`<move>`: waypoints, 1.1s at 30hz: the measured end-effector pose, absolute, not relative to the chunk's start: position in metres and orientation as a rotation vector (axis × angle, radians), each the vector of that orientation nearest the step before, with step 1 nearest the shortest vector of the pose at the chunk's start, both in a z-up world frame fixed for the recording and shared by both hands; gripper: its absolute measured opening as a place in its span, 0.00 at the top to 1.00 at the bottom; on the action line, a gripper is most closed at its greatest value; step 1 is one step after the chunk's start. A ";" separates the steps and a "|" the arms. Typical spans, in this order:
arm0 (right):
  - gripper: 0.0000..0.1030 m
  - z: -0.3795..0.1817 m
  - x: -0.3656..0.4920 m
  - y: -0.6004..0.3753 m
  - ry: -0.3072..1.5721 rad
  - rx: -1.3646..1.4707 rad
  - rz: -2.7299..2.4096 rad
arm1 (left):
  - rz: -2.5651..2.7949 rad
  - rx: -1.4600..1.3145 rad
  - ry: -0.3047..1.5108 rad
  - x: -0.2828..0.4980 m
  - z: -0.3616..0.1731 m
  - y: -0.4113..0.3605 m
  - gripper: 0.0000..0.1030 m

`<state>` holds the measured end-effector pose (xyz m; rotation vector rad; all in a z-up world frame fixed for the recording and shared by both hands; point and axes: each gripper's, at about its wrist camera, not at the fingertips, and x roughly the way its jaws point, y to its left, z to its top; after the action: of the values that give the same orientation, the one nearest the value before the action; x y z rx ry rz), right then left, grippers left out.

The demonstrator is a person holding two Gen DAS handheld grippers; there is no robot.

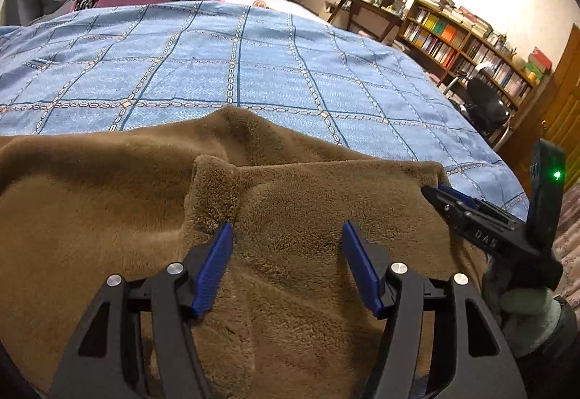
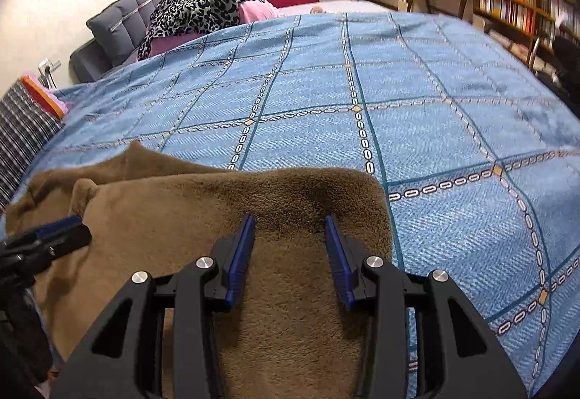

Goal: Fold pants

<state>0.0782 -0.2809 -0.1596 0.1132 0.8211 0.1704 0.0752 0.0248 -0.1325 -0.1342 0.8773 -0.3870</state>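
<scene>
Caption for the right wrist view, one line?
Open right tongs over brown pants on a blue bedspread, left tongs at the edge.

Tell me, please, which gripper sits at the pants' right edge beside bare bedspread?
The right gripper; the left gripper is surrounded by brown pants.

Both your wrist cams sit low and close over the brown pants [image 1: 290, 254], looking up the blue bedspread [image 2: 398, 90] toward the headboard. They share the pants, the bed and the bookshelf [image 1: 471, 43]; each catches the other gripper.
</scene>
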 end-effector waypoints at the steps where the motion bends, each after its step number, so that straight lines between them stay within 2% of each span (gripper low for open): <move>1: 0.60 -0.161 0.077 -0.279 0.811 0.097 0.167 | -0.389 -0.133 0.870 0.074 -0.132 0.026 0.39; 10: 0.59 -0.164 0.077 -0.282 0.803 0.113 0.173 | -0.391 -0.185 0.888 0.064 -0.113 0.037 0.39; 12: 0.59 -0.164 0.076 -0.283 0.803 0.116 0.172 | -0.347 -0.176 0.856 0.056 -0.101 0.046 0.35; 13: 0.59 -0.165 0.076 -0.283 0.803 0.119 0.172 | -0.319 -0.171 0.834 0.052 -0.096 0.053 0.29; 19: 0.59 -0.164 0.075 -0.282 0.806 0.112 0.163 | -0.165 -0.293 0.788 0.037 -0.076 0.128 0.28; 27: 0.59 -0.163 0.075 -0.280 0.813 0.103 0.153 | 0.056 -0.497 0.823 0.013 -0.087 0.235 0.27; 33: 0.59 -0.163 0.076 -0.279 0.817 0.101 0.147 | 0.154 -0.560 0.823 -0.007 -0.090 0.284 0.27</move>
<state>0.0760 -0.2791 -0.1631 0.1011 0.8174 0.1474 -0.0074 0.2838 -0.0904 -0.5596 0.8231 0.1537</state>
